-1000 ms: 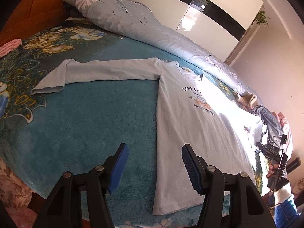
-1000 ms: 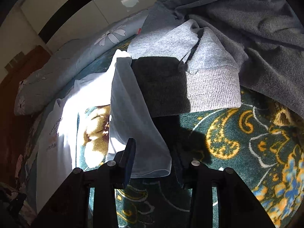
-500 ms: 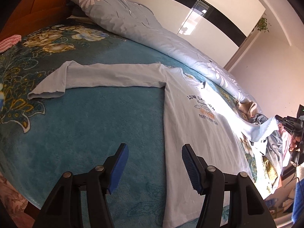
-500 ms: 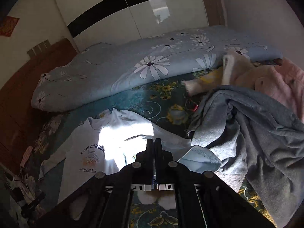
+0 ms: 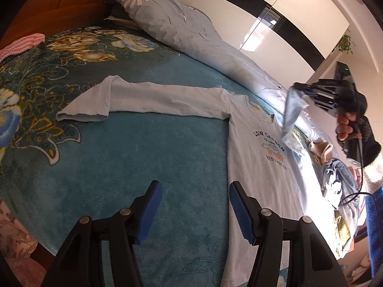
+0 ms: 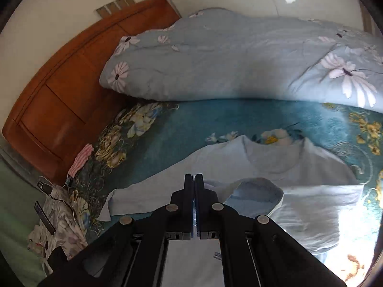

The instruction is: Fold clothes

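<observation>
Seemingly sleeve [image 5: 292, 110] in shut right gripper [image 5: 302, 91]

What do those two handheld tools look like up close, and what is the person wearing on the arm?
Each tool is black plastic with round silver rivets. The left tool carries ribbed blue pads on its two fingers. The right tool has a black cable trailing from its handle. The person's sleeve is dark knit with a pale cuff.

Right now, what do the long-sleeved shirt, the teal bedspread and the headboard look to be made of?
Long-sleeved shirt: thin pale-blue knit, probably cotton jersey; matte, softly creased, with printed lettering. Teal bedspread: plush fleece or velvety pile, likely synthetic; fuzzy nap and a slight sheen. Headboard: orange-brown wood or wood veneer with a smooth, lacquered-looking finish and panel grooves.
</observation>
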{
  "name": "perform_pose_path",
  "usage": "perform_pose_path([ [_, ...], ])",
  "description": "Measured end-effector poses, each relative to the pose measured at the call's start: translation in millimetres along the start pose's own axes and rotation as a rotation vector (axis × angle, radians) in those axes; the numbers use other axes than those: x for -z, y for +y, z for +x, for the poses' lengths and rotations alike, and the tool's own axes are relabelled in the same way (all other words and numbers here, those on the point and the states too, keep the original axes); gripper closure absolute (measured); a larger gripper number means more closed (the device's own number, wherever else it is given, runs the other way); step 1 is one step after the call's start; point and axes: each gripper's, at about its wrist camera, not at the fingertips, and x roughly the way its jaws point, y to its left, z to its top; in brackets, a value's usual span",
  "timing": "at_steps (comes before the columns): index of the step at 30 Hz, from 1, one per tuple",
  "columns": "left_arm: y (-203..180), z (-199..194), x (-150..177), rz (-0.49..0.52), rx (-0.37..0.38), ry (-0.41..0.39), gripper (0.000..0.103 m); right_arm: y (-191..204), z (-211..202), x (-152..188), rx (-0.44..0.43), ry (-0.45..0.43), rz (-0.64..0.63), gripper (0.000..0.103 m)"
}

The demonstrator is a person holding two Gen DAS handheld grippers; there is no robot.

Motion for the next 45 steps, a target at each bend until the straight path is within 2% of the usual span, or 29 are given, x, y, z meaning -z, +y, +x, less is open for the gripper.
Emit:
perform_pose_path([
  [2, -0.6, 0.3, -2.5, 0.011, -0.021, 0.004, 0.040, 7.2, 49.7, 5.0, -0.020, 0.076, 0.010, 0.102],
  [4, -1.8, 2.2, -6.4, 0.026, -0.041, 0.008, 0.040, 14.0, 86.9, 11.4, 0.013, 0.133, -0.004, 0.101],
  [5, -3.1, 4.1, -9.4, 0.033, -0.048, 0.010, 0.040, 14.4, 98.7, 15.0, 0.024, 0.150, -0.007, 0.100],
  [8, -11.3, 14.3, -22.2, 0.058, -0.049, 0.015, 0.040, 9.9, 105.9, 20.6, -0.023, 0.158, -0.021, 0.097],
  [10, -24.6, 28.0, -35.7, 0.092, -0.024, 0.025, 0.040, 5.5, 96.1, 21.0, -0.075, 0.136, -0.038, 0.074],
  [11, -33.8, 37.2, -43.7, 0.114, -0.008, 0.032, 0.040, 2.4, 88.0, 20.9, -0.106, 0.119, -0.038, 0.053],
  [12, -43.9, 47.8, -52.1, 0.137, 0.018, 0.038, 0.040, -3.6, 76.8, 22.2, -0.115, 0.097, -0.040, 0.047],
  [14, -64.1, 74.4, -70.2, 0.171, 0.083, 0.066, 0.039, -16.1, 54.4, 24.9, -0.128, 0.054, -0.045, 0.047],
  [17, -86.5, 121.7, -98.2, 0.174, 0.149, 0.130, 0.039, -42.6, 25.1, 31.3, -0.013, 0.005, -0.050, 0.046],
  [20, -101.1, 167.2, -120.7, 0.122, 0.153, 0.203, 0.039, -84.7, -0.4, 48.5, 0.082, -0.019, -0.008, 0.046],
  [22, -116.7, 192.2, -129.6, 0.126, 0.134, 0.233, 0.039, -117.7, -13.6, 61.7, 0.133, -0.032, 0.056, 0.046],
  [25, -149.5, 222.3, -135.3, 0.183, 0.049, 0.281, 0.039, -162.4, -28.0, 81.8, 0.142, -0.047, 0.185, 0.046],
  [26, -165.9, 229.8, -135.1, 0.254, 0.008, 0.272, 0.039, -170.8, -30.9, 87.3, 0.146, -0.051, 0.203, 0.046],
  [27, -181.8, 237.6, -134.7, 0.325, -0.041, 0.260, 0.039, -175.5, -32.7, 91.5, 0.153, -0.053, 0.206, 0.046],
  [28, -194.6, 246.5, -133.4, 0.394, -0.121, 0.237, 0.039, -179.8, -34.3, 95.4, 0.159, -0.054, 0.210, 0.046],
  [30, -207.1, 265.7, -131.1, 0.462, -0.237, 0.223, 0.039, -183.6, -35.8, 100.0, 0.151, -0.049, 0.221, 0.046],
  [31, -207.3, 274.0, -130.5, 0.463, -0.258, 0.237, 0.041, -185.3, -36.5, 102.2, 0.147, -0.047, 0.225, 0.046],
  [33, -203.6, 284.6, -130.6, 0.448, -0.278, 0.259, 0.065, -184.8, -38.6, 103.9, 0.154, -0.046, 0.211, 0.046],
  [34, -199.3, 285.5, -131.1, 0.428, -0.276, 0.261, 0.091, -184.2, -39.9, 104.9, 0.158, -0.047, 0.203, 0.046],
  [35, -193.5, 283.1, -131.6, 0.402, -0.268, 0.252, 0.100, -183.6, -41.2, 106.0, 0.161, -0.048, 0.195, 0.046],
  [39, -168.6, 245.2, -135.7, 0.280, -0.177, 0.155, 0.100, -187.4, -43.6, 110.4, 0.162, -0.046, 0.189, 0.046],
  [41, -148.9, 226.1, -134.9, 0.240, -0.172, 0.109, 0.100, -192.0, -43.5, 113.7, 0.166, -0.047, 0.200, 0.046],
  [43, -122.3, 216.2, -131.3, 0.170, -0.152, 0.115, 0.100, -197.4, -43.4, 117.0, 0.165, -0.048, 0.219, 0.046],
  [45, -102.1, 212.5, -127.2, 0.104, -0.070, 0.135, 0.096, -199.9, -42.3, 119.1, 0.160, -0.047, 0.235, 0.046],
])
